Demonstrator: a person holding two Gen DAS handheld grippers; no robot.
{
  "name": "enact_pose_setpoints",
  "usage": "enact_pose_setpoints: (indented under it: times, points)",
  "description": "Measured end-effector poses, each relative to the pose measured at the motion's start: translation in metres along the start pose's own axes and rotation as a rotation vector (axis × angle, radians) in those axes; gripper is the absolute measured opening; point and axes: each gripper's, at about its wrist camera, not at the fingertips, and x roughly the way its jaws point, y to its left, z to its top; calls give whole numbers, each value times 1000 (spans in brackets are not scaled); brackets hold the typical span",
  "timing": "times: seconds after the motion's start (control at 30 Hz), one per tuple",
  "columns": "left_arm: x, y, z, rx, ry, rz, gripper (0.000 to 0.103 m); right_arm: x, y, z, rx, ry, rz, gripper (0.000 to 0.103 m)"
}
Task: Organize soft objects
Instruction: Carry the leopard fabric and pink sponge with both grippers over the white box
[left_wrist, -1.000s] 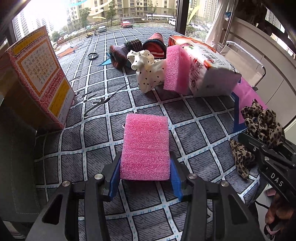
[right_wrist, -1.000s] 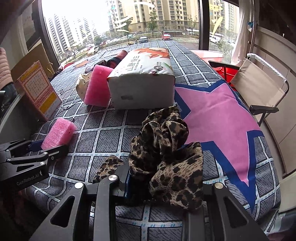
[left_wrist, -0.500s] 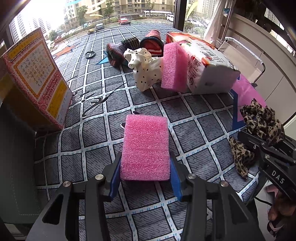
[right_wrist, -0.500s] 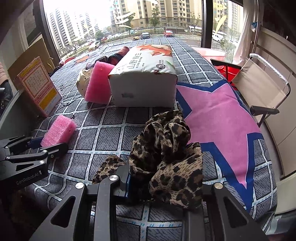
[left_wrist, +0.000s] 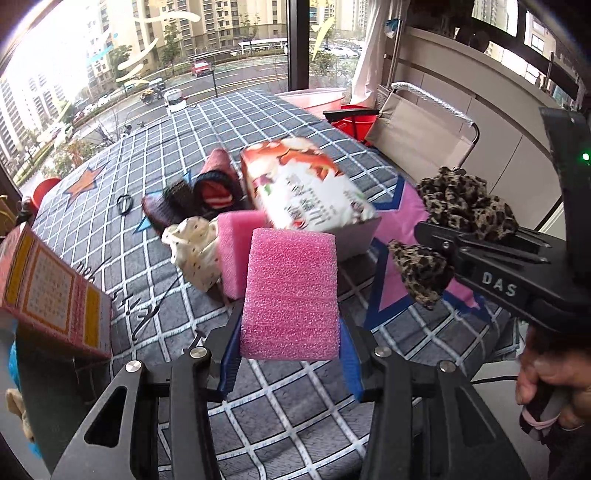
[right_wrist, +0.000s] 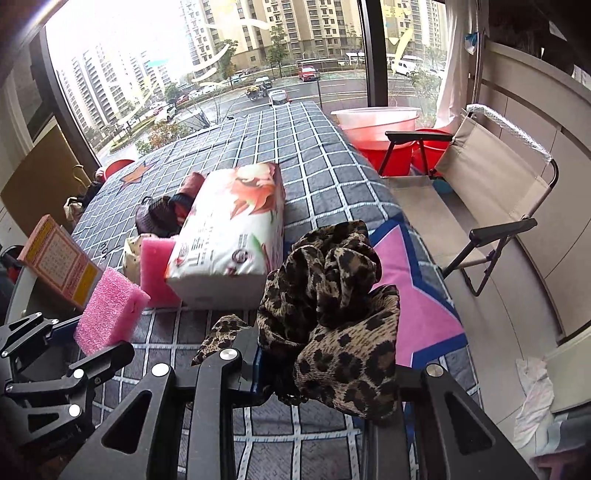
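Both grippers are loaded and held above the checked bed (left_wrist: 303, 122). Left gripper (left_wrist: 290, 350) has its jaws pinching the pink foam block (left_wrist: 290, 291), long axis running toward 12 o'clock, where the second foam block (left_wrist: 232, 251) leans against the tissue pack (left_wrist: 306, 192); this hand is nearer that pile. Right gripper (right_wrist: 325, 384), at 3 o'clock, has its jaws clamped on the leopard-print cloth (right_wrist: 328, 314), bunched and drooping.

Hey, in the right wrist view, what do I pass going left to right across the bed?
Red printed box → held pink sponge → tissue pack → leopard-print cloth → folding chair.
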Motion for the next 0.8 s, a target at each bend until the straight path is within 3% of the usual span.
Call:
enact_pose_setpoints:
  times: [0.17,0.4,0.8]
  points:
    - [1,-10,43,17,-20,-23,49,0,-7,29,38,-31,-18,28]
    - [18,40,88,-112,25,20,49,12,-9,65,96,-11,14,28]
    - [-1,132,91,-277,15,97,49,26,62,101,18,-23,121,28]
